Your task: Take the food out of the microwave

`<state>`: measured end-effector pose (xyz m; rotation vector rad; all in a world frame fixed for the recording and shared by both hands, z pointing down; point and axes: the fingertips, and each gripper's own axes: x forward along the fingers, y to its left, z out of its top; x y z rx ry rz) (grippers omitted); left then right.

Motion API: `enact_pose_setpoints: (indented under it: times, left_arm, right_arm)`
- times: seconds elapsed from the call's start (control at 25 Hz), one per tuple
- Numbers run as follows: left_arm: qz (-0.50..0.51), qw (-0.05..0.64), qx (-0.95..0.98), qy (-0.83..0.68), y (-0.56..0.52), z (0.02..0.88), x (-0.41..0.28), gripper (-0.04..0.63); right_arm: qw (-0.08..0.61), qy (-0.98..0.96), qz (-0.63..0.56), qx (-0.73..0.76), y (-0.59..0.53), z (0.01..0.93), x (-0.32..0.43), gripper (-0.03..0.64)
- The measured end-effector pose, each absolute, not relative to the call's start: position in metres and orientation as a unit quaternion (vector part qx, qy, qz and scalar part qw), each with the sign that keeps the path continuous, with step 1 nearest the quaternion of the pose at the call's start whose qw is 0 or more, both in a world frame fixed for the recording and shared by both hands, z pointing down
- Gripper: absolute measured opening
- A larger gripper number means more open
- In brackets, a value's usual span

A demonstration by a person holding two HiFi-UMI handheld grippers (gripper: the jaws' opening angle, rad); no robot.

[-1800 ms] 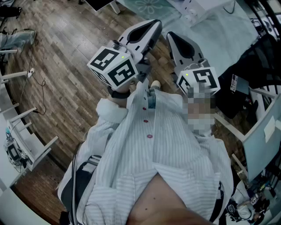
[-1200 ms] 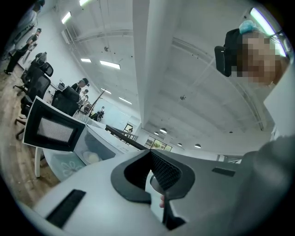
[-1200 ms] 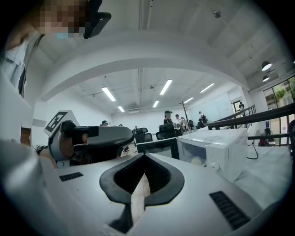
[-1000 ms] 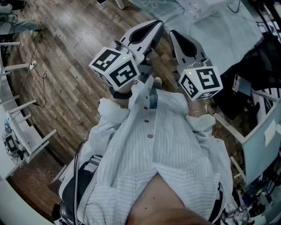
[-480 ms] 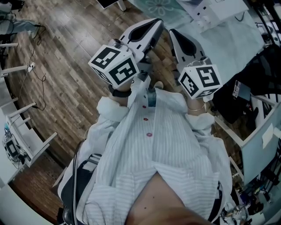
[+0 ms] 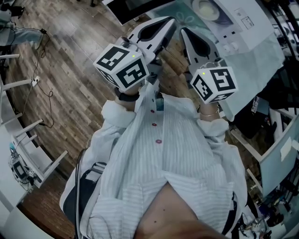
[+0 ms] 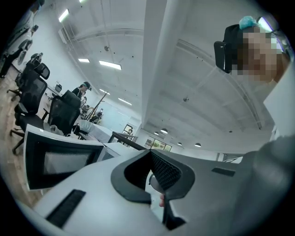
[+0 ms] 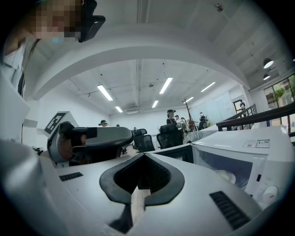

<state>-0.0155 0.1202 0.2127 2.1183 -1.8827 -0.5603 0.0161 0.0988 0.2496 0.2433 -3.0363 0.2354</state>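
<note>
i'm on the approach, with nothing taken hold of yet. my left gripper is clenched shut on nothing, and in the left gripper view its pads meet with only background between them. my right gripper is clamped shut and empty as well. both are held out level in front of my chest, side by side and just apart.

the microwave sits at about 1 o'clock from my jaw tips in the head view, near but not touching. its door looks swung open toward 11 o'clock. it shows again as a dark framed panel at 9 o'clock in the left gripper view.

the food sits in the cavity on a pale round dish. from the right gripper it lies at 3 to 4 o'clock, behind the front opening. what's on the dish i can't make out.

as i judge it, the next move is to close the last gap and spread at least one pair of jaws before going in, since shut jaws can't take a rim. then i'd ease into the cavity low and level and pinch the dish edge. it should come straight out toward me without tipping or clipping the door.
</note>
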Motion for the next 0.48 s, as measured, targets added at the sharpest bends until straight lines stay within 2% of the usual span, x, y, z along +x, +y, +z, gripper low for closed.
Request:
enact_pose_setpoints:
  times: [0.28,0.48]
  left_arm:
    - [-0.18,0.142,0.746,-0.625,0.113,0.221,-0.069,0.008]
    - [-0.175,0.158,0.769,-0.594,0.101,0.226,-0.078,0.008]
  right_arm:
    - [0.04,-0.989,0.083,0.114,0.089,0.253,-0.037,0.032]
    - [0.044,-0.983,0.091,0.156,0.08,0.258,-0.045,0.032]
